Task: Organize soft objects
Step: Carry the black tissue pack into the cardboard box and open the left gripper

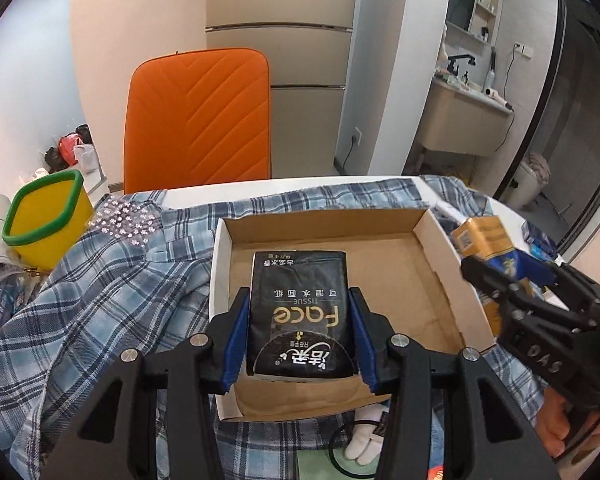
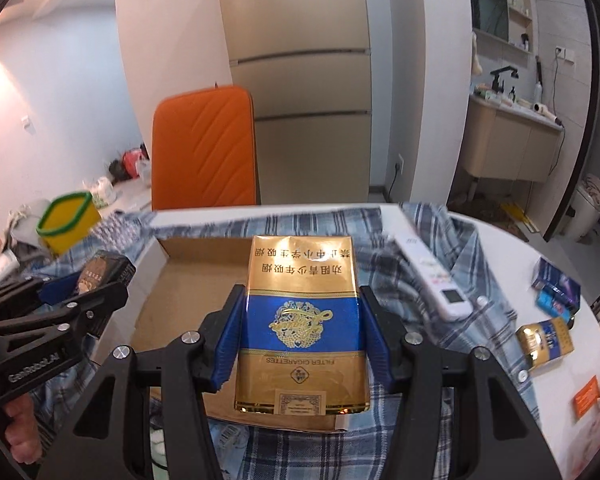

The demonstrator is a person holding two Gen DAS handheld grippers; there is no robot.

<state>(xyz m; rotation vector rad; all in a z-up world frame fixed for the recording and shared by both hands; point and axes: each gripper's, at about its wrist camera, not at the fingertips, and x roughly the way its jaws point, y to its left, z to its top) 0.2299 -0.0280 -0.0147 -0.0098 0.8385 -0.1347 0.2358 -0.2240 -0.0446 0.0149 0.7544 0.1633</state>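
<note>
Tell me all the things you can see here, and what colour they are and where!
tissue pack: 1, black, held over the box by the left tongs
cigarette pack: 1, gold and blue, held by the right tongs
cardboard box: 1, brown inside, white outside, on the shirt
plaid shirt: 1, blue and white, spread over the table
table: 1, white
remote control: 1, white, on the shirt at right
small packs: about 3, blue and gold, table's right edge
bin: 1, yellow with green rim, left
chair: 1, orange, behind the table
fridge: 1, beige, behind
left tongs: black and blue, shut
right tongs: black and blue, shut
</note>
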